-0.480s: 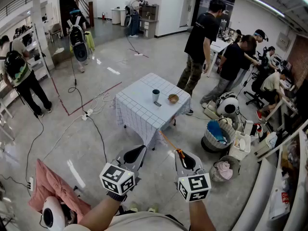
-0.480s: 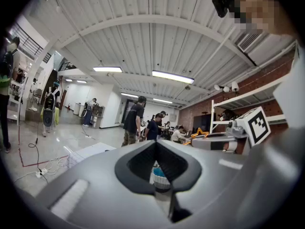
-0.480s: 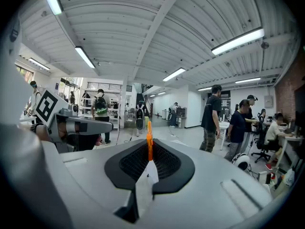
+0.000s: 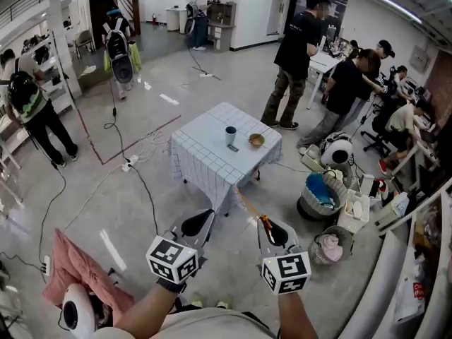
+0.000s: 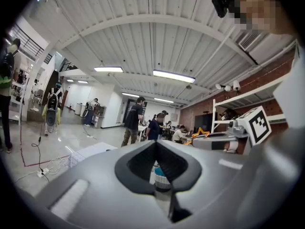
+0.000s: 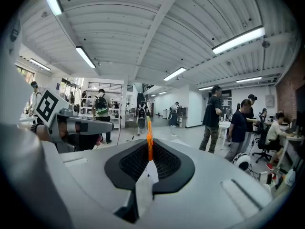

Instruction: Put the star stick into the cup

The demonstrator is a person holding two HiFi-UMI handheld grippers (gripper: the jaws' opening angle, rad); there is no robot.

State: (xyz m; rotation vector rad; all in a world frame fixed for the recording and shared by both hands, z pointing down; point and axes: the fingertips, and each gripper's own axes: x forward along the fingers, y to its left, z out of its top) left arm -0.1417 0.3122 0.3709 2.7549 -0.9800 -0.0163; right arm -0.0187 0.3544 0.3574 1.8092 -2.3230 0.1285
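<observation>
Two grippers: the left gripper [image 4: 195,224] and the right gripper [image 4: 273,233] are held low and side by side at the near edge of the head view, well short of the table [image 4: 201,159].
Left tongs: pressed together with nothing between them; the left gripper view shows the dark pads meeting along one seam.
Right tongs: pinching the star stick [image 6: 149,144]; in the right gripper view the orange shaft rises upright from between the pads.
Stick position: in the air above the floor, carried by the right gripper. In the head view the shaft slants forward and left from the tongs toward the near corner of the table, well apart from the cup [image 4: 230,135].
Star tip [image 5: 203,133]: yellow, seen in the left gripper view out beyond the right gripper's tips.
Cup: dark, upright, near the middle of the tabletop, with a bowl [image 4: 256,140] near it on the right, not touching.
Table cover: white cloth with a grid pattern, hanging down the sides.
Floor, right of table: a basket [image 4: 318,196] holding something blue.
Background: several people stand and sit beyond the table.
</observation>
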